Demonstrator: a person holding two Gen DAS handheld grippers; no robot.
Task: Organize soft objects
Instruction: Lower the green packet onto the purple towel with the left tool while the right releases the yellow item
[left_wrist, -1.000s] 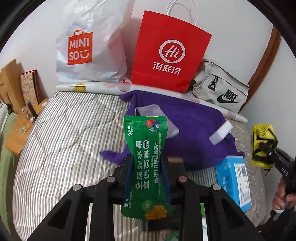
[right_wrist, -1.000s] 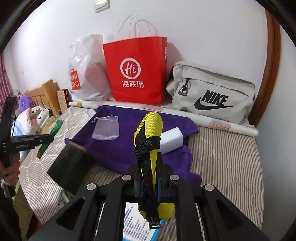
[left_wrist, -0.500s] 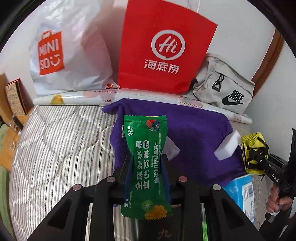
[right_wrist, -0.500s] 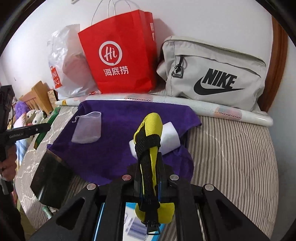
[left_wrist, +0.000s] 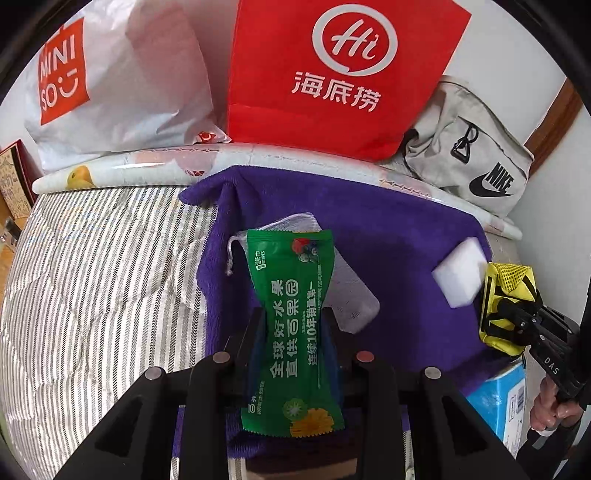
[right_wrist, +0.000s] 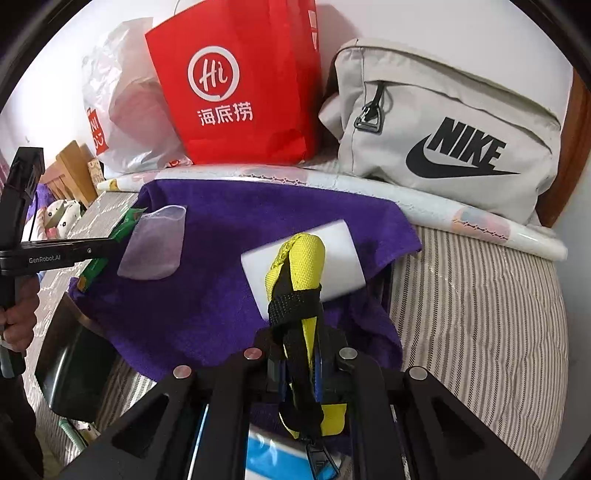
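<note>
My left gripper (left_wrist: 293, 332) is shut on a green wet-wipe packet (left_wrist: 293, 314), held upright over the left part of a purple towel (left_wrist: 399, 236) spread on the striped mattress. My right gripper (right_wrist: 299, 354) is shut on a yellow mesh pouch with a black strap (right_wrist: 301, 273), hanging over the towel's (right_wrist: 229, 229) right side. On the towel lie a translucent drawstring pouch (right_wrist: 155, 243) and a white sponge block (right_wrist: 340, 251). The left wrist view shows the pouch (left_wrist: 351, 302) partly behind the packet, the sponge (left_wrist: 460, 275) and the yellow pouch (left_wrist: 506, 295) at the right.
Against the wall stand a red paper bag (left_wrist: 332, 74), a white Miniso bag (left_wrist: 110, 81) and a grey Nike bag (right_wrist: 443, 133), with a rolled sheet (right_wrist: 406, 192) in front. A blue box (left_wrist: 506, 402) and a black box (right_wrist: 74, 369) lie near the towel's near edge.
Both grippers have moved forward and down toward the purple towel, so the bags and towel loom larger. Each keeps its grip; the towel's items have not moved.
</note>
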